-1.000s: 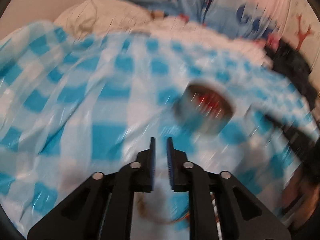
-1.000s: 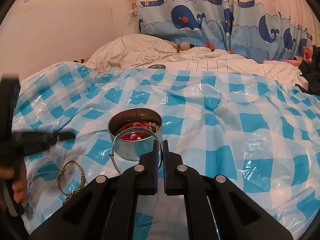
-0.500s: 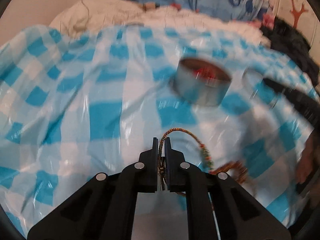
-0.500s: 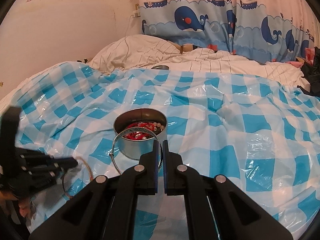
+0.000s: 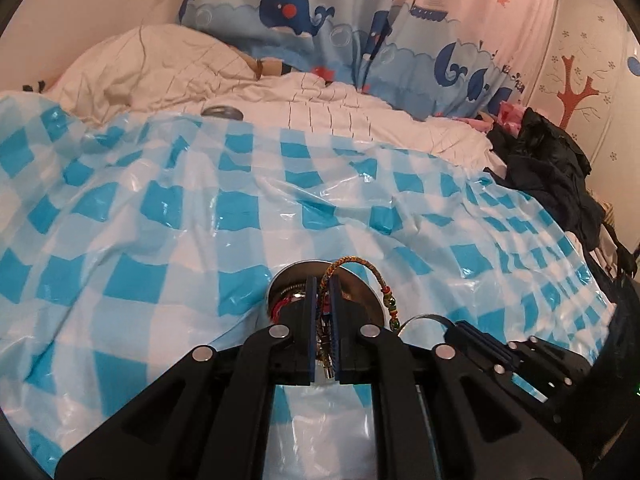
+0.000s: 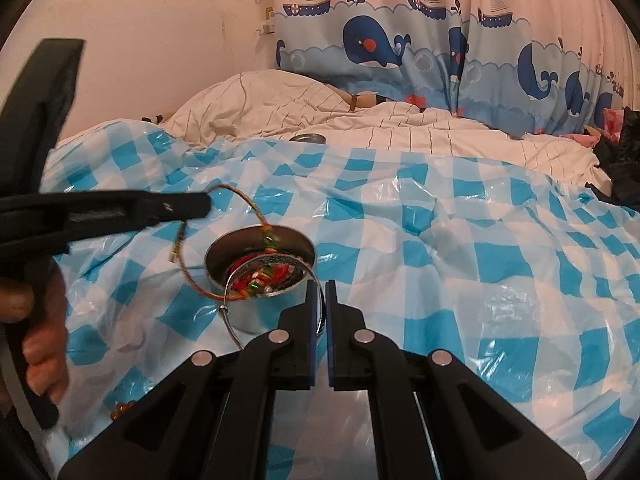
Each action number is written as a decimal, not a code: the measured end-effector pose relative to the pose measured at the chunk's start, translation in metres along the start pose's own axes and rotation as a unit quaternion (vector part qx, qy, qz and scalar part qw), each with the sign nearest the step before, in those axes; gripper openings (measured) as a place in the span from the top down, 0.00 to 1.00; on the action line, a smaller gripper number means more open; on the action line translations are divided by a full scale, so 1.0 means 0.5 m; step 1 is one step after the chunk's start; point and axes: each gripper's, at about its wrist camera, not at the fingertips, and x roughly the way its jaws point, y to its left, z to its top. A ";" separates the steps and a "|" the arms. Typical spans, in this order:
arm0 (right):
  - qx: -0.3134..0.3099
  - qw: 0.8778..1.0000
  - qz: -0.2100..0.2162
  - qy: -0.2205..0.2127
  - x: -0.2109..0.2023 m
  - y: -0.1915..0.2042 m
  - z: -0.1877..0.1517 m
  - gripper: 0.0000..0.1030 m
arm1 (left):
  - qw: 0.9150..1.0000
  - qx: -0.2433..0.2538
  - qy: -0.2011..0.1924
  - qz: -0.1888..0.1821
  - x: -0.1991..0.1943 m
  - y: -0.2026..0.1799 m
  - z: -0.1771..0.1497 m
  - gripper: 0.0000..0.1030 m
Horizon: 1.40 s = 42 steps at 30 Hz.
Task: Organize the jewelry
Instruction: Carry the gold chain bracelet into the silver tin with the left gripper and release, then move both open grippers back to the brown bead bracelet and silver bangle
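a bed is covered by a blue and white checked sheet (image 6: 440, 240), glossy and creased, with a white quilt (image 6: 280, 108) bunched at its far side and a whale curtain (image 6: 380, 48) behind. near the middle of the sheet stands a round metal tin (image 6: 256, 316), open at the top and holding a heap of red and mixed beads. the left gripper (image 5: 323, 312) has its jaws pressed together on a braided cord bracelet (image 5: 360, 266); in the left wrist view the cord loops up out of the fingertips and falls to the right, with small red and green beads strung on that side. in the right wrist view the same gripper (image 6: 208, 204) reaches in from the left, held by a hand (image 6: 36, 320) at the left edge, and the bracelet (image 6: 188, 272) hangs off its tip, clear of the sheet, the loop dropping beside and partly over the left rim of the tin. the right gripper (image 6: 318, 288) sits just near of the tin with its jaws nearly closed on a thin silver bangle (image 6: 230, 320), which stands up against the near wall of the tin. a few amber beads (image 6: 122, 408) lie on the sheet at the near left. dark clothes (image 5: 548, 168) are piled at the far right edge of the bed.
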 end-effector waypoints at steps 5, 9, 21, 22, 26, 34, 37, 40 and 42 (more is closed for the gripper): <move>-0.008 1.000 -0.005 0.002 0.028 -0.002 0.019 0.96 | 0.999 -0.003 0.040 0.015 0.081 0.018 0.003 0.94; -0.018 1.000 -0.005 0.005 0.054 0.003 0.034 0.96 | 0.998 -0.016 0.062 0.028 0.104 0.039 0.000 0.92; -0.052 0.997 0.015 0.049 0.147 0.059 0.049 0.92 | 0.998 -0.024 0.030 0.058 0.011 0.082 -0.004 0.81; -0.051 0.998 0.014 0.047 0.143 0.057 0.047 0.90 | 0.997 -0.022 0.032 0.061 0.002 0.084 -0.014 0.80; -0.042 0.998 0.016 0.032 0.090 0.045 0.043 0.86 | 0.997 -0.019 0.046 0.062 -0.022 0.087 -0.060 0.72; -0.032 0.998 0.037 0.048 -0.081 0.025 -0.076 0.62 | 0.995 0.007 0.081 0.057 -0.086 0.075 -0.194 0.70; -0.015 0.996 0.050 0.066 -0.105 0.028 -0.118 0.62 | 0.994 0.026 0.089 0.059 -0.098 0.065 -0.230 0.70; -0.024 0.995 0.066 0.072 -0.106 0.052 -0.131 0.62 | 0.993 0.041 0.098 0.058 -0.098 0.060 -0.251 0.70; -0.045 0.993 0.071 0.084 -0.093 0.075 -0.138 0.62 | 0.992 0.046 0.105 0.056 -0.094 0.061 -0.263 0.70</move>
